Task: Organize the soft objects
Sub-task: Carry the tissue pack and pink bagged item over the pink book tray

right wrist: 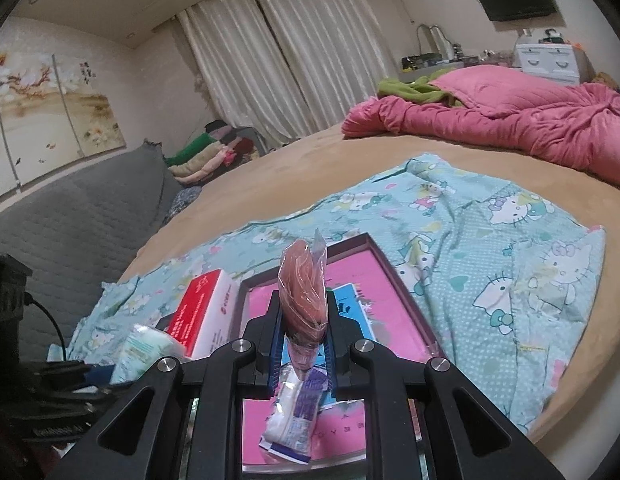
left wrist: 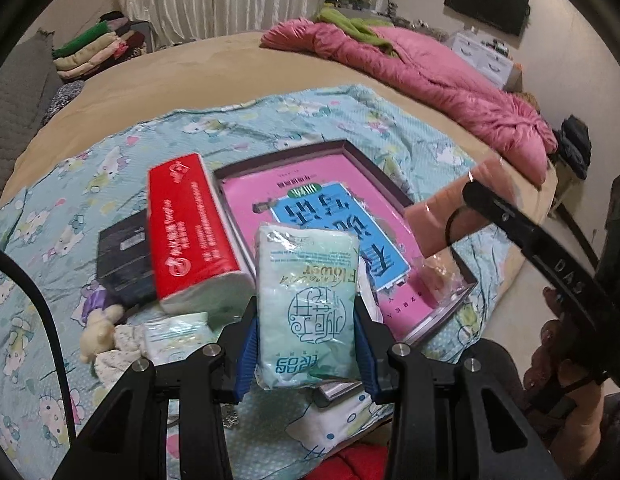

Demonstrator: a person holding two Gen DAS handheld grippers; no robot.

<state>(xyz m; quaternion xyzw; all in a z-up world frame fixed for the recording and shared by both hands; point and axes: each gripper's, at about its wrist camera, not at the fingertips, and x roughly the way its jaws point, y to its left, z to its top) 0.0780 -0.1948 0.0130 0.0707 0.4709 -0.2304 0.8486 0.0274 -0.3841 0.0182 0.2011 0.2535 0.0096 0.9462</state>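
Observation:
My left gripper is shut on a pale green tissue pack and holds it above the bed, near the front edge of a pink-lined box tray. My right gripper is shut on a clear packet of peach-coloured soft material, held over the same tray; that packet also shows at the right of the left wrist view. A red tissue pack leans against the tray's left side. A small white and purple packet lies in the tray under my right gripper.
A Hello Kitty sheet covers the tan bed. A dark box, a small plush toy and another green pack lie left of the tray. A pink quilt sits at the back, folded clothes far left.

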